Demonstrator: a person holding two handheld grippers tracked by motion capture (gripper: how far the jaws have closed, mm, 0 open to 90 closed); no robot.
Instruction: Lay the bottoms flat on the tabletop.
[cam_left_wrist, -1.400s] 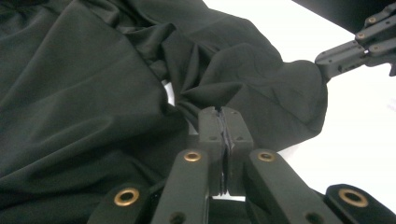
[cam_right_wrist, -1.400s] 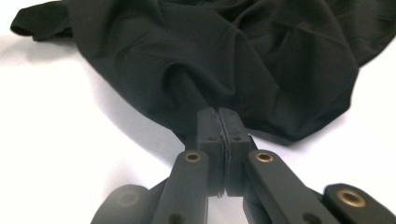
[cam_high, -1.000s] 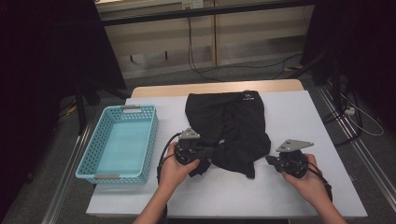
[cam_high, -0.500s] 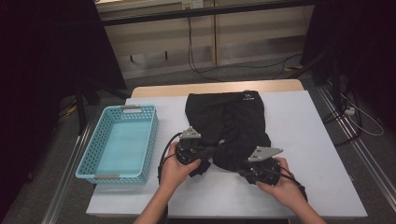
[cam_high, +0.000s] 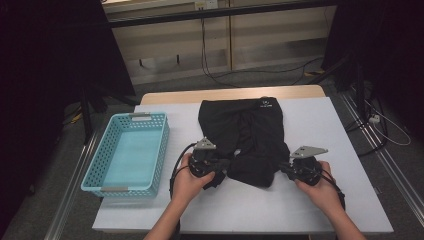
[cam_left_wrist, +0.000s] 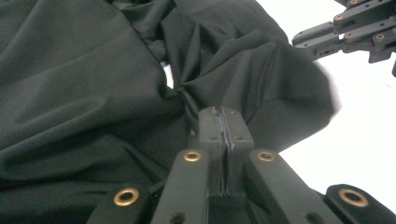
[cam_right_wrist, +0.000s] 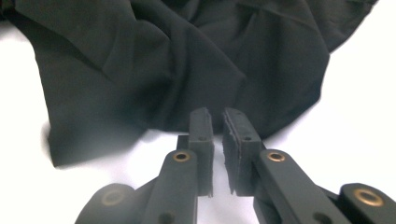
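Your black garment (cam_high: 245, 140) lies on the tabletop (cam_high: 330, 125) ahead of both grippers; it looks soft, light and prone to bunching, so take its near hem. Left gripper (cam_left_wrist: 224, 122) is clamped on a fold. Right gripper (cam_right_wrist: 218, 122), jaws just closing, stays slightly apart, empty, at the hem. The small white logo (cam_high: 264, 104) is unreadable.
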